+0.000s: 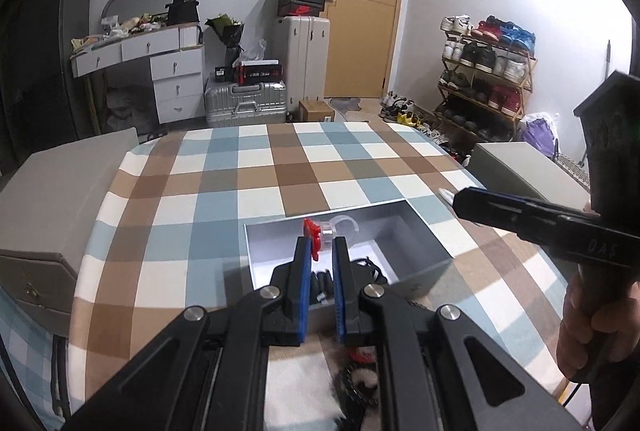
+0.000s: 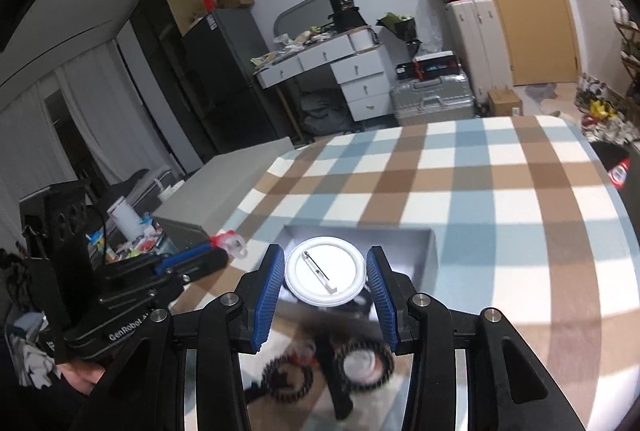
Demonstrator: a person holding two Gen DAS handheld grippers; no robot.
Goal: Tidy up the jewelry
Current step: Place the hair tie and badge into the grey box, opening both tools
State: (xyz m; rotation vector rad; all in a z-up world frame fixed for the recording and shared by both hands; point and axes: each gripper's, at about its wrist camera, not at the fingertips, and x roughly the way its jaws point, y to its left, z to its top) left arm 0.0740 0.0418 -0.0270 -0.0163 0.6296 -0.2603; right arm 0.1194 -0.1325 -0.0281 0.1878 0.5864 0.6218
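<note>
Right gripper [image 2: 326, 273] is clamping a white pin-back badge [image 2: 326, 273] flat, pin running diagonally, seemingly hovering directly above the open grey box [image 2: 434, 255], nearer than the left.

Open box [image 1: 420, 255] sits on table [image 1: 224, 191], suitcases [image 1: 246, 103] behind.

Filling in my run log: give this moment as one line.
left gripper: shut on red-and-clear clip | right gripper: shut on white pin badge | both above grey box
</note>
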